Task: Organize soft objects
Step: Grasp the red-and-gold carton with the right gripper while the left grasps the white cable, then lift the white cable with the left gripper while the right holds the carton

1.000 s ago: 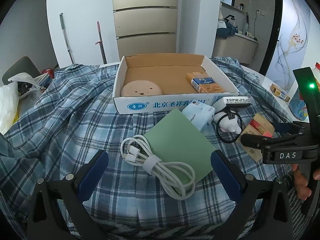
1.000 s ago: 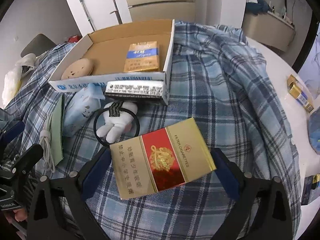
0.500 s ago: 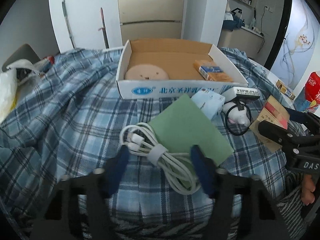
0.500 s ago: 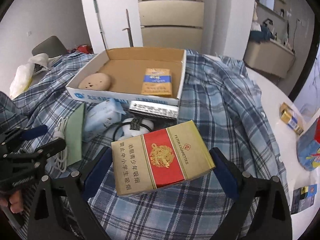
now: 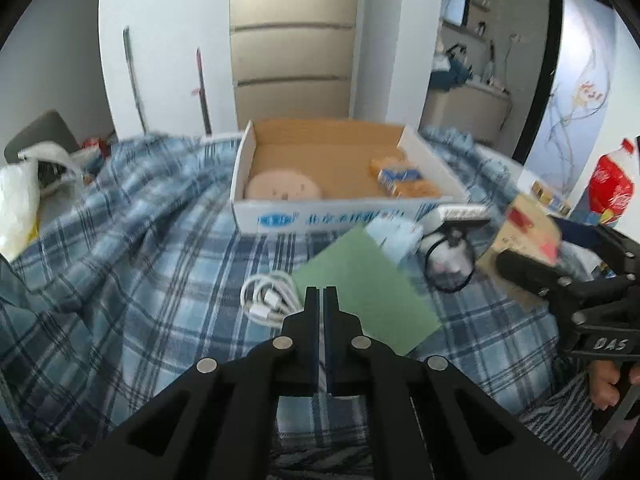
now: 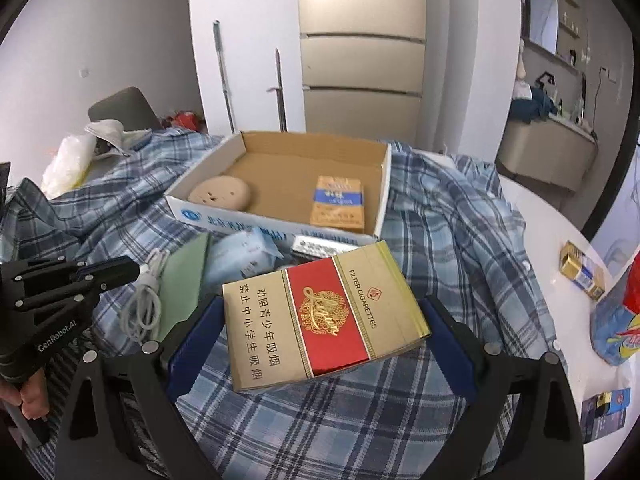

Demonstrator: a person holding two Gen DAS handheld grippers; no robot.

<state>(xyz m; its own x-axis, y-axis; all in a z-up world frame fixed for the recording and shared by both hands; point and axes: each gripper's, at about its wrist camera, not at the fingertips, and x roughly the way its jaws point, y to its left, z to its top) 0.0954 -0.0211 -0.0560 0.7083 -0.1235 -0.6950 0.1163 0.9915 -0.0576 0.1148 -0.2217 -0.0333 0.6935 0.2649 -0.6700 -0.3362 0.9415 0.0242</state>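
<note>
My right gripper (image 6: 320, 344) is shut on a gold and red cigarette carton (image 6: 320, 316) and holds it above the plaid cloth, in front of the open cardboard box (image 6: 280, 226). The box holds a round beige cushion (image 6: 220, 194) and an orange-blue pack (image 6: 339, 204). My left gripper (image 5: 321, 300) is shut and empty, raised just above a coiled white cable (image 5: 266, 294) and a green sheet (image 5: 360, 284). A tissue pack (image 5: 394, 236) and a white plush toy with a black ring (image 5: 450, 258) lie beside the box.
A blue plaid shirt (image 6: 440, 216) covers the table. A white table edge at the right carries small boxes (image 6: 582, 274) and a red bag (image 5: 610, 184). A white plastic bag (image 5: 16, 208) lies at the far left. A silver pack (image 6: 316, 246) leans against the box front.
My left gripper has closed from wide open to shut and risen off the cable. My right gripper has lifted the carton and tilted up toward the box.
</note>
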